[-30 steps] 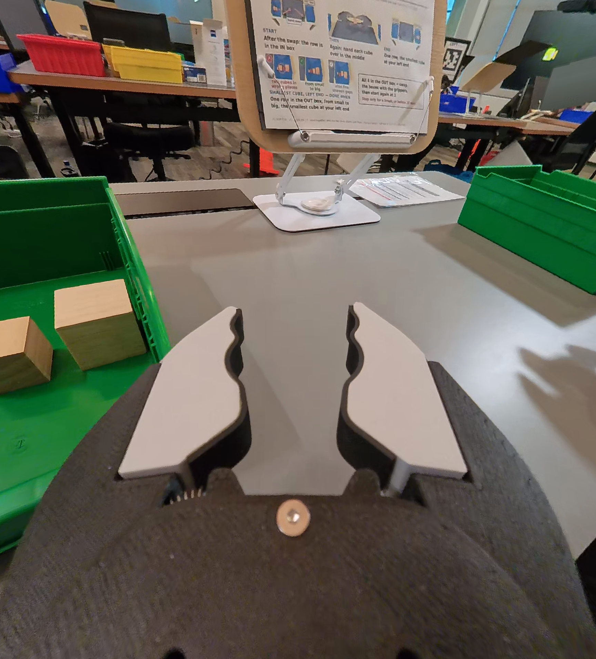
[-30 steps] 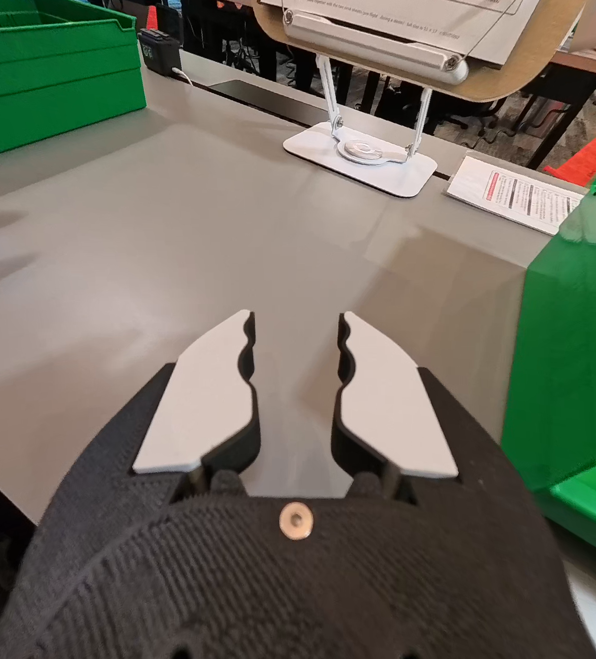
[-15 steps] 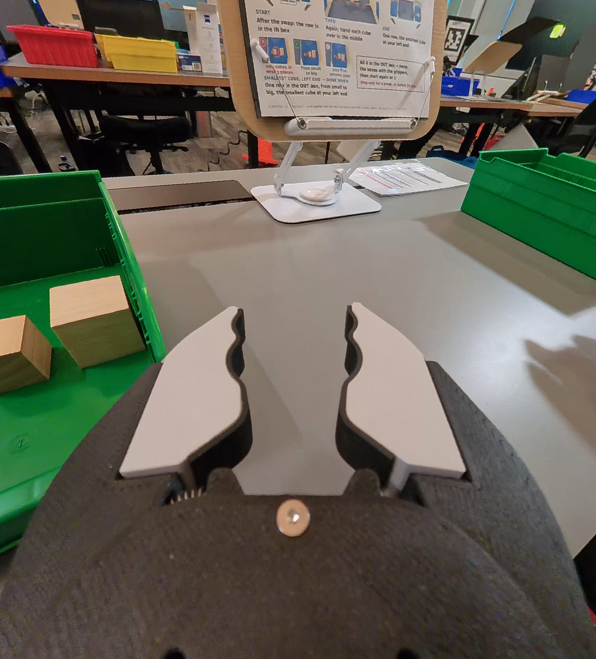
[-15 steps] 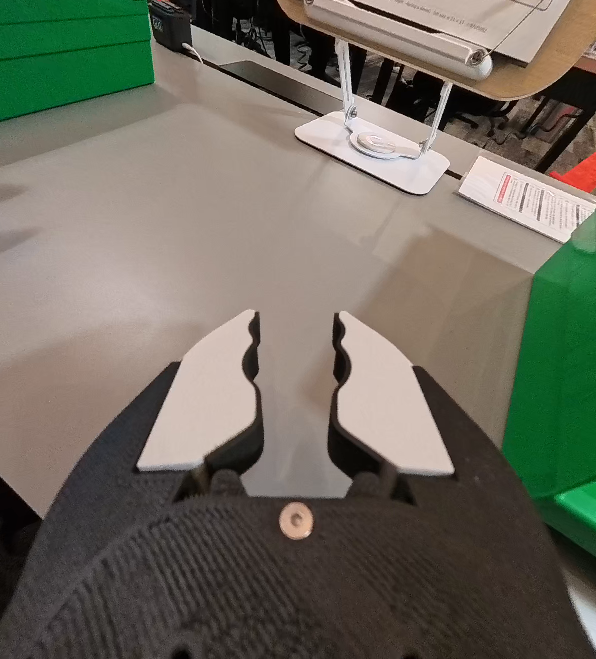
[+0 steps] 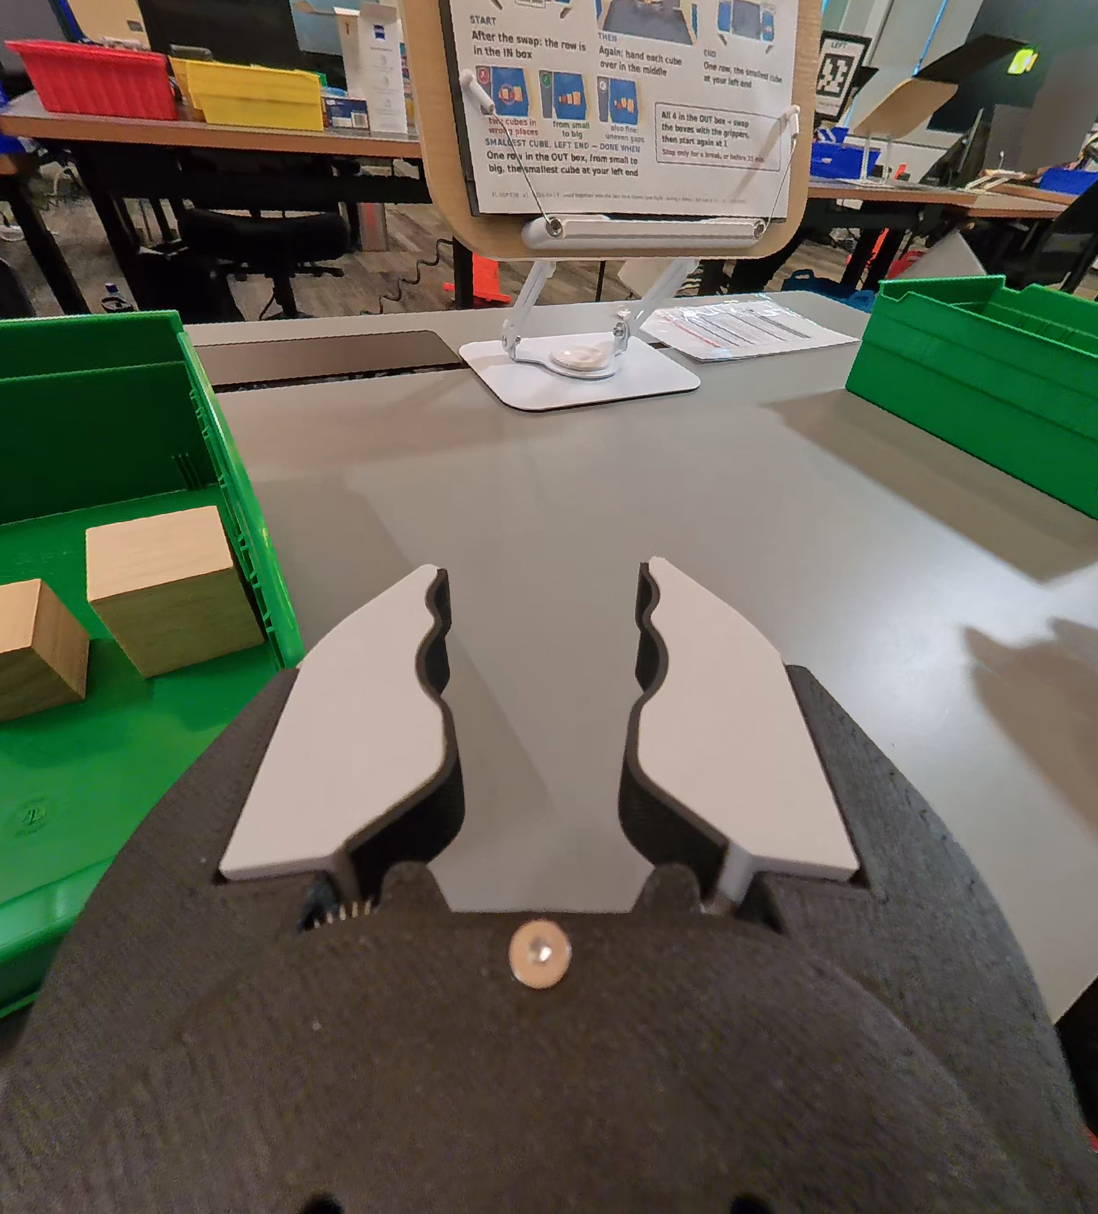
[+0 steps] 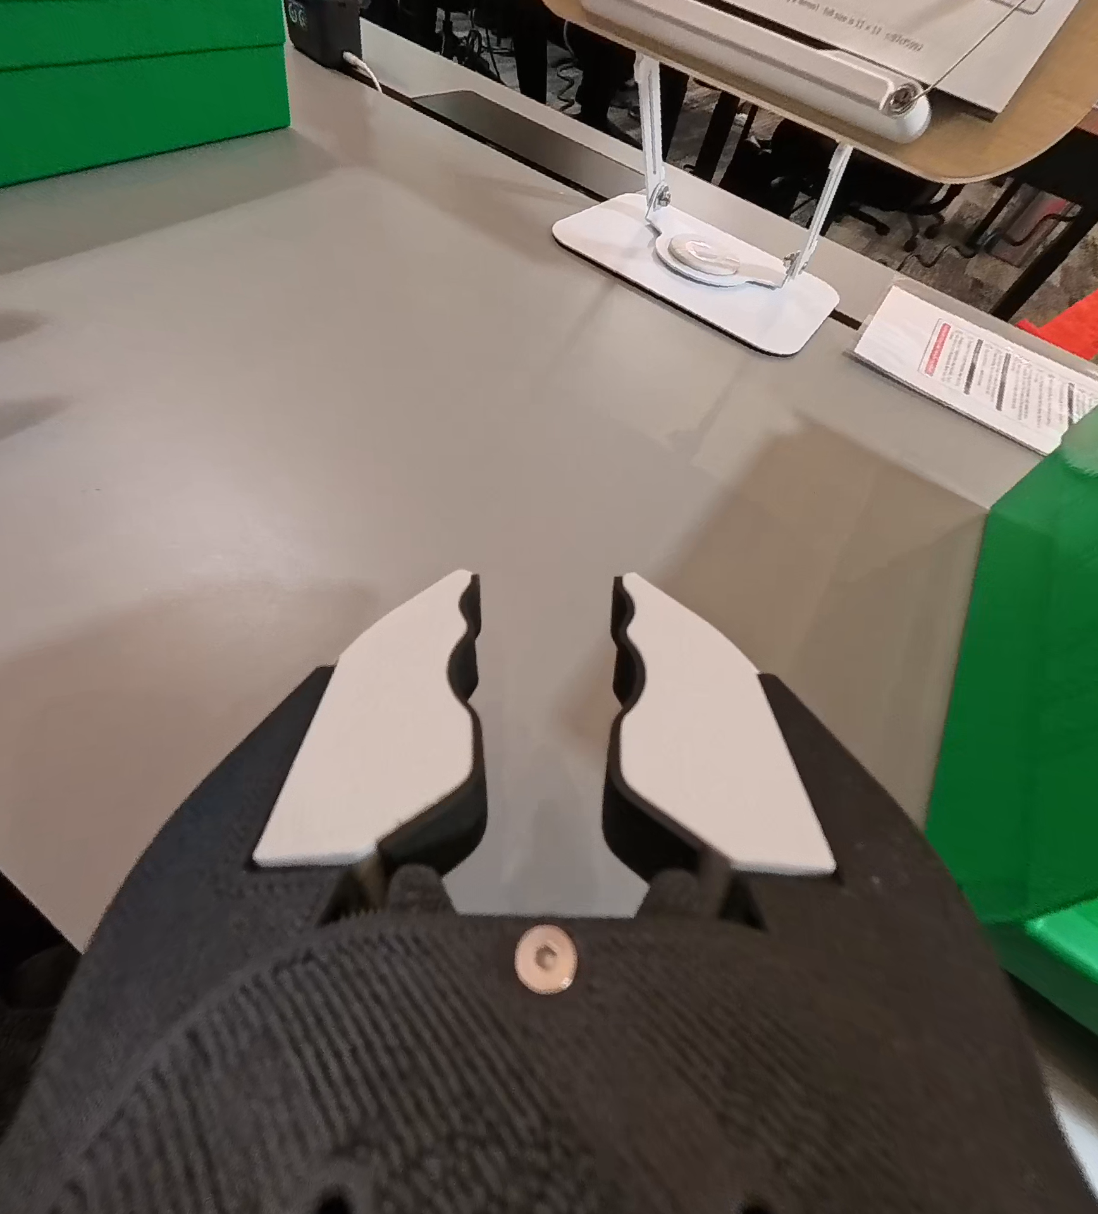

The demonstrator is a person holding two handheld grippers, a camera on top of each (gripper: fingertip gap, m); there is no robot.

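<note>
- The left gripper (image 5: 543,578) is held over the bare grey table (image 5: 599,499) with its fingers apart at a middling gap; nothing is gripped.
- The right gripper (image 6: 546,584) is likewise held over the table, its fingers set a little narrower and also empty; its tips are glimpsed at the right edge of the left wrist view.
- Two wooden blocks (image 5: 165,584) are seen in the left bin (image 5: 250,525), just left of the left gripper; the larger stands near the bin's right wall, the smaller block (image 5: 7,650) close beside it, apart by a narrow gap.
- The blocks are judged stiff, fairly light and not fragile; the smooth flat faces could slip slightly, so opposite side faces would be the surest hold.
- The larger block's right face is crowded by the bin wall, so a finger would be admitted there only narrowly; front and back faces are better exposed.
- The bin's ribbed right wall stands between the left gripper and the blocks and would have to be cleared from above.
- A right bin (image 6: 1059,657) is seen just beside the right gripper; its contents cannot be told.
- Wide open table is left between the bins; a sheet stand (image 5: 579,374) and a paper (image 6: 980,368) are kept at the far edge, well apart from both grippers.
</note>
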